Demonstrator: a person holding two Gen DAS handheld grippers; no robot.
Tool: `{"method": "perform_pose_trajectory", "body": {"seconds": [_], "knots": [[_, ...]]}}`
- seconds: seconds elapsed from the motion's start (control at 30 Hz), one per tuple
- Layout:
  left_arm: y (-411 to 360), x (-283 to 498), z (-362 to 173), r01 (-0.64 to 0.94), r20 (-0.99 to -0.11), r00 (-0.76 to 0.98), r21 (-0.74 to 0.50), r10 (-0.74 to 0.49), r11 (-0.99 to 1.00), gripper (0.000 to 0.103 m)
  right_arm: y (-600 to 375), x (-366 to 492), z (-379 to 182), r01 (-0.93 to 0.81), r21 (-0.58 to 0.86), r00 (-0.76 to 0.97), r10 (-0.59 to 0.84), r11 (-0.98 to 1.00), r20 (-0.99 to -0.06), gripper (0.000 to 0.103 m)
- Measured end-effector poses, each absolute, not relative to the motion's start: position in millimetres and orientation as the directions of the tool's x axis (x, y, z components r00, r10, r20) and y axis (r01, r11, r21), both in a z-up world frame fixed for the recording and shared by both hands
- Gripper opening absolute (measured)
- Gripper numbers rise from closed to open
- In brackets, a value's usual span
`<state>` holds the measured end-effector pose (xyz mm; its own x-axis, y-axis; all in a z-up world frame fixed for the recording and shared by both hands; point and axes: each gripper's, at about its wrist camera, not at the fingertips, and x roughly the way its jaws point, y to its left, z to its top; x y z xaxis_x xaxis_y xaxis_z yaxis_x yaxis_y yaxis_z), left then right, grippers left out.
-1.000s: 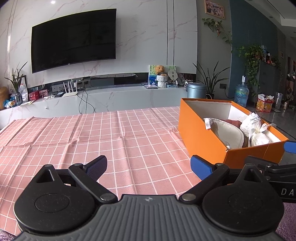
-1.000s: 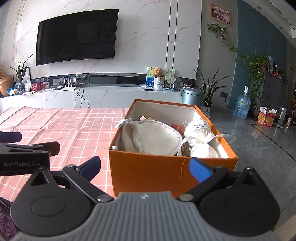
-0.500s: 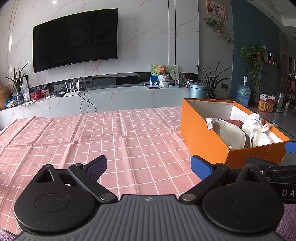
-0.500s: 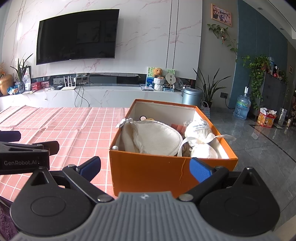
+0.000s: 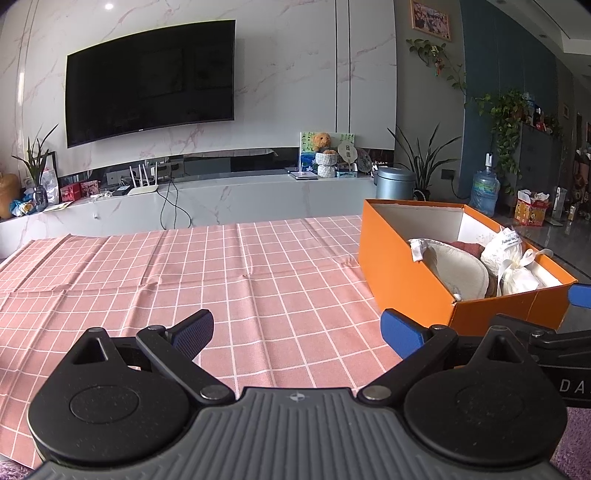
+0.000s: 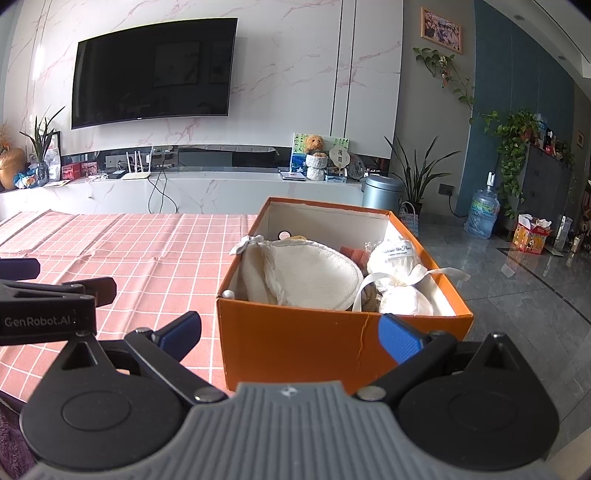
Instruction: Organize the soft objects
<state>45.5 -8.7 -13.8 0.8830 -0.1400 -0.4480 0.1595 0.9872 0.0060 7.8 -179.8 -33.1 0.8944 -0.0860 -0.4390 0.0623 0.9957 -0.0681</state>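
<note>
Still, barely any shift since a moment ago. Left gripper (image 5: pixel 297 326) and right gripper (image 6: pixel 290 328) both gape wide, empty. Orange box (image 6: pixel 295 343) ahead already holds the soft items; task looks nearly done.

Light: soft, even daylight, brighter on the right; one ceiling spot (image 5: pixel 108 6) glows at upper left
Glare: pale sheen on the marble wall (image 6: pixel 295 74); window reflections on the dark floor (image 6: pixel 517 266); faint reflections in the TV (image 5: pixel 147 77)
Shadows: weak and diffuse; a soft one on the cloth (image 5: pixel 258 288) under the near fingers
Distortion: strong fisheye; wall lines bow; corners vignette to black
Focus: sharp mid-frame; far right clutter small and soft
</note>
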Motion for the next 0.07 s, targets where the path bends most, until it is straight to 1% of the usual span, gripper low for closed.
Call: {"method": "perform_pose_trajectory", "body": {"seconds": [0.07], "knots": [[-9.1, 45.6, -13.4, 0.161, -0.447, 0.883, 0.006, -0.141, 0.987, 0.103, -180.0, 7.8, -33.2, 0.063, -0.069, 0.894, -0.087, 0.996, -0.439, 0.1]]}}
